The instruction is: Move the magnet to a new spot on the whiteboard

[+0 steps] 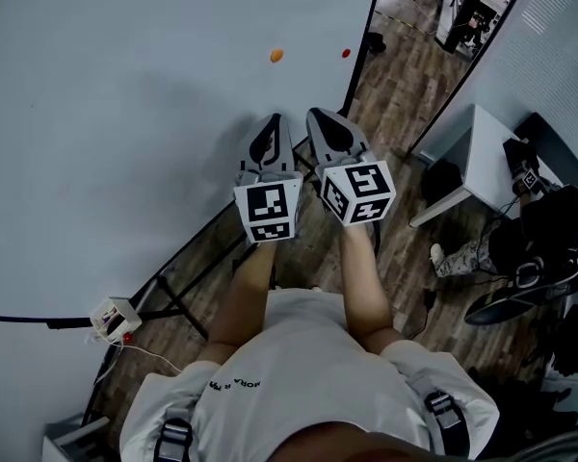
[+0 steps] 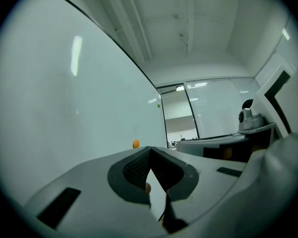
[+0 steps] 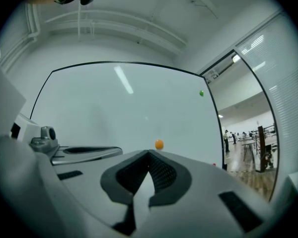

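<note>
your left gripper (image 1: 274, 121) and right gripper (image 1: 318, 115) sit side by side at centre frame, both with jaws closed tip to tip and empty. the orange magnet (image 1: 276, 55) sticks to the whiteboard (image 1: 125, 123) at upper centre, above them and apart from both. the orange speck (image 2: 147, 187) behind the left jaws may be a reflection.

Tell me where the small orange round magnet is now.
In the head view, the small orange round magnet sits on the white whiteboard, above the left claw and left of a small red magnet.
</note>
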